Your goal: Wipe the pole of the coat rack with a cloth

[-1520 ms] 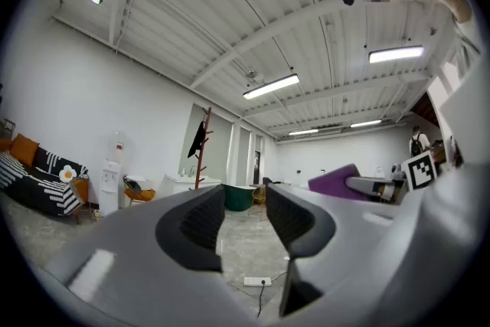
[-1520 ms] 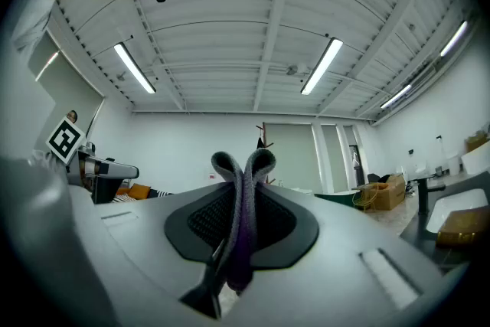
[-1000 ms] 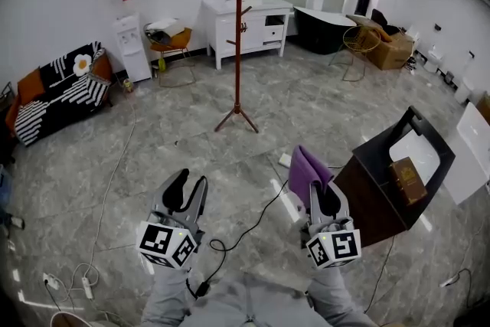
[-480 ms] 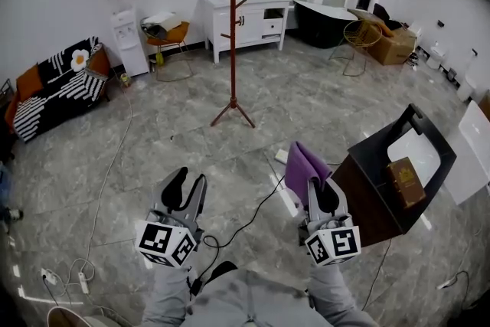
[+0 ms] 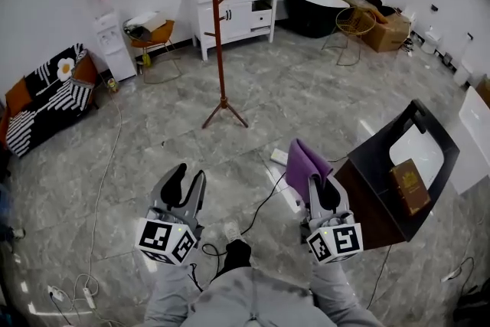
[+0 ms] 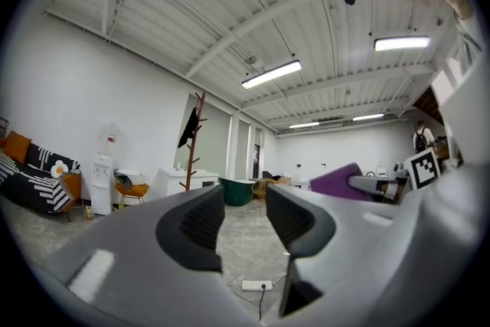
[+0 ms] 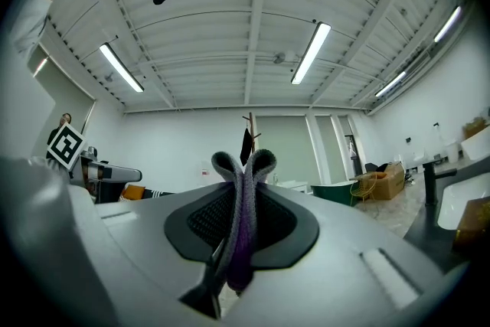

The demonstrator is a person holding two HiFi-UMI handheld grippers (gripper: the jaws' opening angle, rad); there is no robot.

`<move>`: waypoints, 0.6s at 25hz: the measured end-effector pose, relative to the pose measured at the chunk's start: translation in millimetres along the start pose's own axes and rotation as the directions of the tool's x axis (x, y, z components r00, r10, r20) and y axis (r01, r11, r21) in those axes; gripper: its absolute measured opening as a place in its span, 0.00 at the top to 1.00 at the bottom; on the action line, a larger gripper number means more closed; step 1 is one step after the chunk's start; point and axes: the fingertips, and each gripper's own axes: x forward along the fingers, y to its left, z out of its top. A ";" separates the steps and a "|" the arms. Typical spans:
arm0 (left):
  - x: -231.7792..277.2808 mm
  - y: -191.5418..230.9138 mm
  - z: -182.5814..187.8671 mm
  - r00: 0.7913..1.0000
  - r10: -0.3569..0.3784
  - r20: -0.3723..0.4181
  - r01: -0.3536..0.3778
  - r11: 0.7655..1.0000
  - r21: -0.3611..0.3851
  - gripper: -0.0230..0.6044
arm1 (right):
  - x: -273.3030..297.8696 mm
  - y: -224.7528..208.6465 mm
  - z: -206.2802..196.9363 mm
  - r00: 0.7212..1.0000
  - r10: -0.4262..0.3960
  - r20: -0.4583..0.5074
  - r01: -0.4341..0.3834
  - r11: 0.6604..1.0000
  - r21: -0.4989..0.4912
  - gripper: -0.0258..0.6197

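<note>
As the person steps forward, the coat rack pole [image 5: 220, 34] has shifted left in view but remains well apart from the purple cloth [image 5: 304, 167] pinched by the right gripper [image 5: 320, 188]; the left gripper [image 5: 189, 181], jaws narrowly apart, holds nothing, so wiping cannot start yet.

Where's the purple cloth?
In the head view the cloth is low and right of centre, pinched in the right gripper, just left of the dark table.
</note>
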 end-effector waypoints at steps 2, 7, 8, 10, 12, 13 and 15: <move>27.5 13.0 -3.2 1.000 -0.011 0.003 0.011 1.000 0.000 0.68 | 23.5 -9.9 -7.6 1.000 -0.009 -0.001 0.009 1.000 -0.002 0.87; 104.9 58.9 -6.4 1.000 -0.031 -0.001 0.031 0.999 -0.013 0.68 | 103.8 -30.3 -22.8 1.000 -0.023 -0.006 0.023 1.000 -0.001 0.87; 120.6 67.7 -5.2 0.999 -0.035 -0.003 0.035 0.999 -0.013 0.68 | 121.0 -33.0 -24.6 1.000 -0.020 -0.008 0.020 1.000 -0.001 0.87; 151.7 85.1 -0.1 0.999 -0.047 0.001 0.047 0.999 -0.006 0.68 | 155.7 -37.1 -25.9 1.000 -0.014 -0.001 0.014 1.000 -0.004 0.87; 182.0 104.0 6.5 0.998 -0.062 0.010 0.062 0.998 0.007 0.68 | 191.6 -40.0 -25.3 1.000 -0.012 0.015 0.012 1.000 -0.008 0.87; 196.0 113.8 9.0 0.998 -0.069 0.015 0.069 0.998 0.011 0.68 | 209.1 -41.1 -25.5 1.000 -0.012 0.022 0.013 1.000 -0.010 0.87; 220.4 133.2 11.4 0.997 -0.075 0.022 0.075 0.997 0.012 0.68 | 240.9 -43.0 -26.9 1.000 -0.012 0.027 0.012 1.000 -0.017 0.87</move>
